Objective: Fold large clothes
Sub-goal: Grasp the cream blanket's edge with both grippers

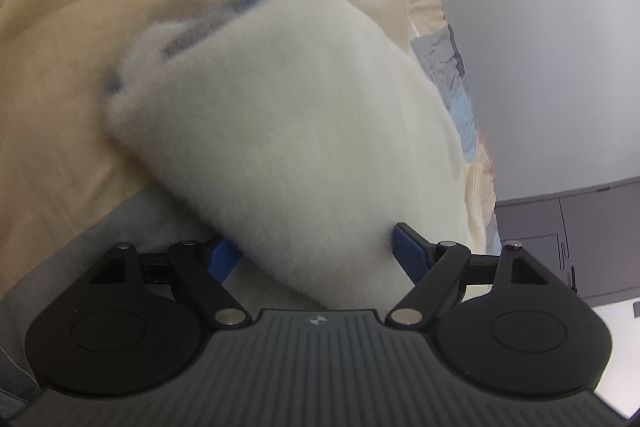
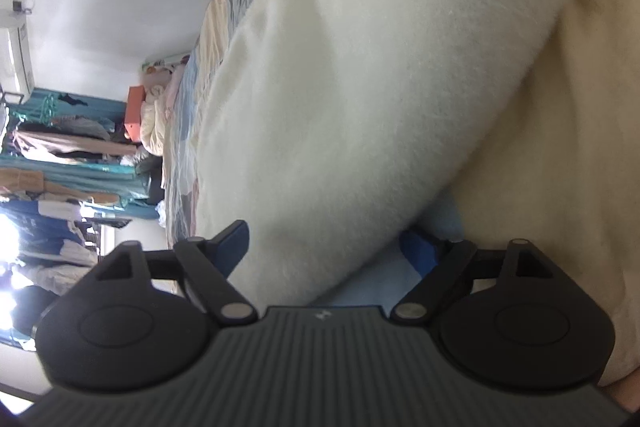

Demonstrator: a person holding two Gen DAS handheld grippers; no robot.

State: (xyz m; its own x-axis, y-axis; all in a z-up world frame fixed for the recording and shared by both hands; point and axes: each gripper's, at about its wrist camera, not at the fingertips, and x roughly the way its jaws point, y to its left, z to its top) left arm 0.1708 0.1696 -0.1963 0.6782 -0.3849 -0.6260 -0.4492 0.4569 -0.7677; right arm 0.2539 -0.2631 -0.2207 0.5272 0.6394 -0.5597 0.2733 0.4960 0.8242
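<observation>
Here the fluffy white garment lies bunched up on the bed. It is soft and fuzzy, like a big fleece top. At its far end, in the left wrist view, a bit of blue-grey trim peeks out from under a fold, but that part is blurry. The garment sits near the bed's right edge, where the bedcover drops away toward the wall.

The left gripper has its jaws wide apart. A thick fold of the garment runs down between the two blue fingers. The cloth brushes both fingers, but the pads do not seem to squeeze it.

In the right wrist view the picture is rolled on its side. The garment fills most of it as one long puffy roll. The right gripper also has its jaws spread wide, with the roll passing between the blue fingers. A light blue patch of the bedcover shows under the roll.

The bedcover has patches of tan, pink and blue. Beyond the bed's far edge there is a white wall, and clothes hang on a rack.
</observation>
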